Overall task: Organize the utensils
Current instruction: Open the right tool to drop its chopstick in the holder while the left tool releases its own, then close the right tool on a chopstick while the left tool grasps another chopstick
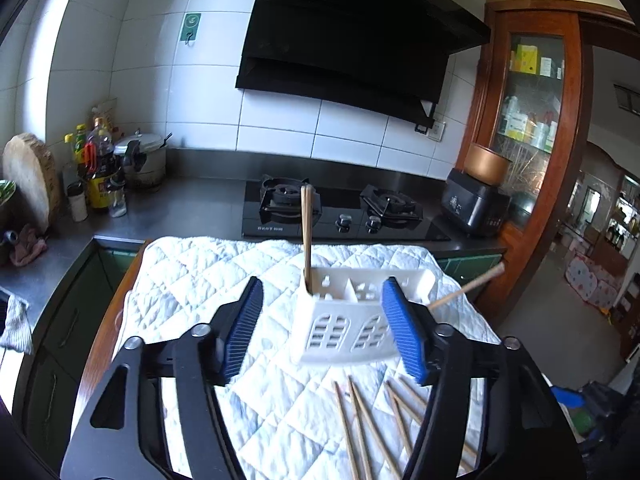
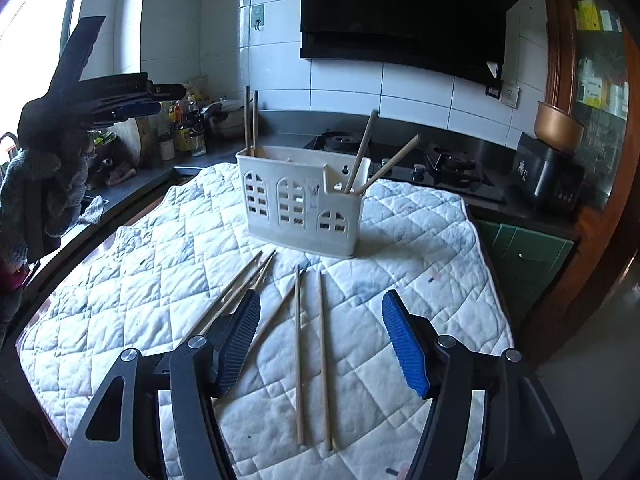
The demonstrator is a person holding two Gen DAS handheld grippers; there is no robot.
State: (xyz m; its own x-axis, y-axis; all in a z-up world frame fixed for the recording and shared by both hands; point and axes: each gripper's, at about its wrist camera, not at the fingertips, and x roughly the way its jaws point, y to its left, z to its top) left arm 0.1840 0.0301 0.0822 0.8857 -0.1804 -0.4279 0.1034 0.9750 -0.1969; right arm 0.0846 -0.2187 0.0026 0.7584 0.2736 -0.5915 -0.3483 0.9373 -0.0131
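Wooden chopsticks (image 2: pixel 298 356) are laid lengthwise on the quilted desk (image 2: pixel 420 240) between the spread, empty right tool (image 2: pixel 322 340), nearer than the raised, open left tool (image 1: pixel 322 332).

Both wrist cams face the stove wall; left sits close above the white holder (image 1: pixel 352 316), right looks from farther back; both see it.

Black gripper frames, ribbed blue fingers (image 2: pixel 405 344), silver screws, grey knit glove (image 2: pixel 44 196).
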